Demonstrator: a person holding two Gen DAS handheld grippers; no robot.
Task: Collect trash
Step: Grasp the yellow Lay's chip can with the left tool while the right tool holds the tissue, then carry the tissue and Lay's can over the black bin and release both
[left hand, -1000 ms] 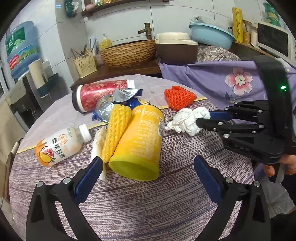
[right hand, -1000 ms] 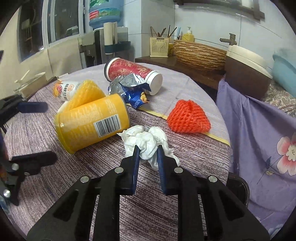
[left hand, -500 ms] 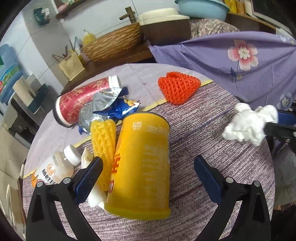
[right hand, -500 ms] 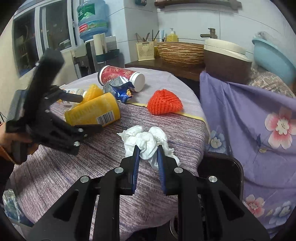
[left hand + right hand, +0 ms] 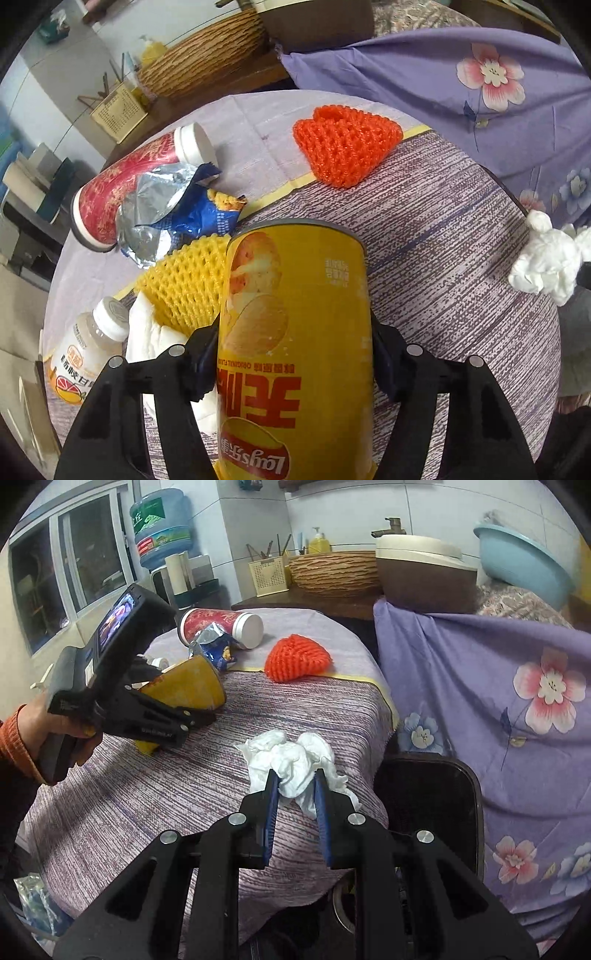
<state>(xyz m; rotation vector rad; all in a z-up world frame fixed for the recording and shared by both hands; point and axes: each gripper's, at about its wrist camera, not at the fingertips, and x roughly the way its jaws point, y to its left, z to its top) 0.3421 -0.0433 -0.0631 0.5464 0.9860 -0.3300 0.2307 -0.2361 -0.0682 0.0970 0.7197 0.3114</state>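
My left gripper (image 5: 295, 354) has just closed on the can (image 5: 295, 332), while my right gripper (image 5: 295, 794) still pinches the tissue (image 5: 291, 760), now carried off the table (image 5: 147, 794).

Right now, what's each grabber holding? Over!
Left gripper just closed on chip can. Right gripper shut on tissue wad. Yellow foam net against can's side.

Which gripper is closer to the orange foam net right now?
Left. The left gripper, around the yellow chip can, is nearer the orange foam net; the right gripper holds tissue off-table.
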